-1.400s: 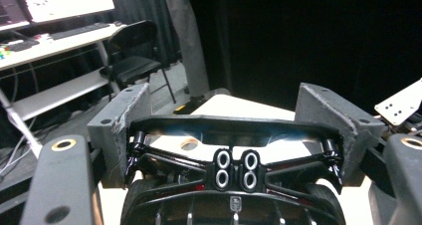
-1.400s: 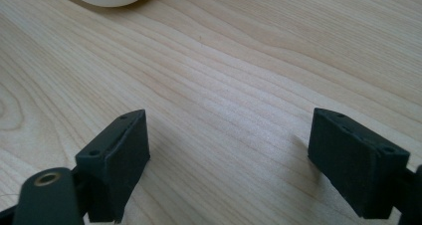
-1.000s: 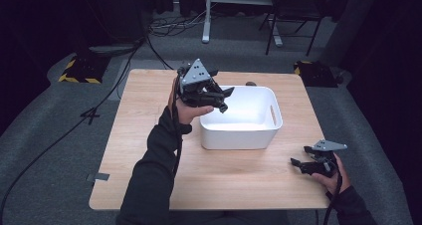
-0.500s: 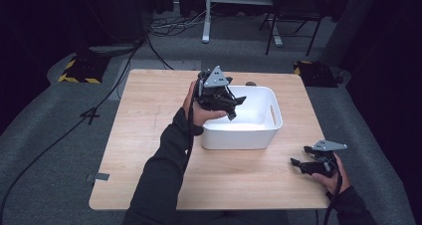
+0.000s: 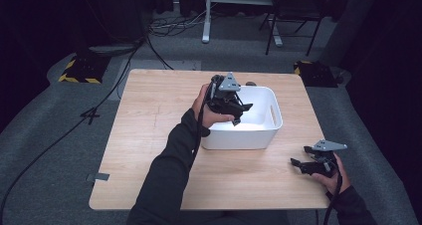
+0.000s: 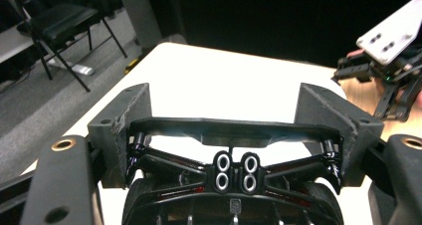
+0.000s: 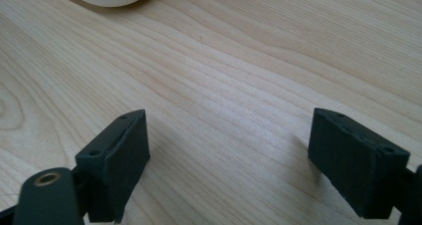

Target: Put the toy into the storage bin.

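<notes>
Our left gripper hangs over the white bin near the tabletop's far edge, clamping a black car; our right gripper rests wide open and empty near the right front corner.

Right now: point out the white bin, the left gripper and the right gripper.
white bin (image 5: pixel 249 138), high view, on its near outer wall.
left gripper (image 5: pixel 238 116), high view, at its jaw tips over the bin.
right gripper (image 5: pixel 296 164), high view, at its jaw tips above the table.
</notes>
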`<state>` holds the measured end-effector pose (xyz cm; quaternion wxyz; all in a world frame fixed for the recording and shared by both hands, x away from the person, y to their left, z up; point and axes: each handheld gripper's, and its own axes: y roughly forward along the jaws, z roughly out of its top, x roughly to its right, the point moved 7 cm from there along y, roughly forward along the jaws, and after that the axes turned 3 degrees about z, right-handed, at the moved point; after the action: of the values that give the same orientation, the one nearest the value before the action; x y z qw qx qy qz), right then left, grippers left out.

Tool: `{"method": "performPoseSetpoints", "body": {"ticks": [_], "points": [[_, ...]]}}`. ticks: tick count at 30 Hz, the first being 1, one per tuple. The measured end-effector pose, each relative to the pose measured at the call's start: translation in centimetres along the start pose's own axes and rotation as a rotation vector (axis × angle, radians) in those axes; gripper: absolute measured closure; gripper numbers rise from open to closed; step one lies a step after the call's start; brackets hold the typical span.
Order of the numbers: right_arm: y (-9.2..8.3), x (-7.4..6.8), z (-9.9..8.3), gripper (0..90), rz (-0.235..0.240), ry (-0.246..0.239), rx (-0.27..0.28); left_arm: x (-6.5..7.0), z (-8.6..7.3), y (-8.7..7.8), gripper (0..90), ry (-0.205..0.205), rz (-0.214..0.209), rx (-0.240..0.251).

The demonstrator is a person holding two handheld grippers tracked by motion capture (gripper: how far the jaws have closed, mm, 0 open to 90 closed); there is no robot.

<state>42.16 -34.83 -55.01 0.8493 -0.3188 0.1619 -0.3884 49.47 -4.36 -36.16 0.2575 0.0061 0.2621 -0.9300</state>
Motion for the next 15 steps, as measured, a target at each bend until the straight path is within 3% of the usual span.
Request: {"method": "performPoseSetpoints", "body": {"ticks": [7, 11, 13, 15], "points": [[0.0, 0.0, 0.0, 16.2, 0.001, -0.004, 0.001, -0.6, -0.8, 0.6, 24.6, -0.011, 0.008, -0.068], [0.0, 0.0, 0.0, 16.2, 0.001, -0.004, 0.001, -1.2, -1.4, 0.6, 24.6, 0.006, 0.018, -0.113], [0.0, 0.0, 0.0, 16.2, 0.001, -0.003, 0.0, -1.4, -1.7, 0.5, 24.5, 0.007, 0.004, -0.138], [0.0, 0.0, 0.0, 16.2, 0.001, -0.002, 0.0, -1.6, -1.9, 0.5, 24.6, 0.012, 0.021, -0.152]]}}
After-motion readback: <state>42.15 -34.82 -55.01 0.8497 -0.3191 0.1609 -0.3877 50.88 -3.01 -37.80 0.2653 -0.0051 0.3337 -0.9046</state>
